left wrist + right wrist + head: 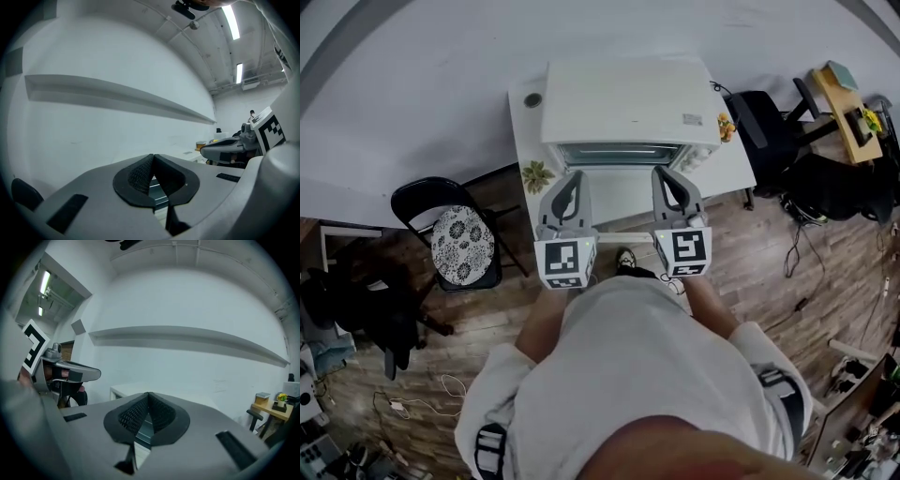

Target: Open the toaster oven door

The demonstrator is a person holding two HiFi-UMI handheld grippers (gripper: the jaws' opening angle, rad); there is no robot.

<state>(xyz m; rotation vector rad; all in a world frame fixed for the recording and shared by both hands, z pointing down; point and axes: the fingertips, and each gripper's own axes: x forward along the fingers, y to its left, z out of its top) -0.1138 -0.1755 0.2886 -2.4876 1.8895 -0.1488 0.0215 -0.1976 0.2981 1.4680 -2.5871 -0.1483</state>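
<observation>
A white toaster oven [623, 101] stands on a small white table [521, 111] against the wall, its glass door [619, 154] facing me and closed. My left gripper [572, 177] and my right gripper [663, 174] hang side by side in front of that door, apart from it, both pointing at the oven. Each is shut with nothing between its pads. In the left gripper view the black pads [140, 174] meet at the tip, with a strip of the oven showing below them. The right gripper view shows its pads [136, 414] closed the same way.
A small potted plant [536, 174] sits at the table's front left corner. A black chair with a patterned cushion [461, 241] stands left of the table. A black office chair [766, 131] and a wooden desk [846, 108] are at the right. Cables lie on the wooden floor.
</observation>
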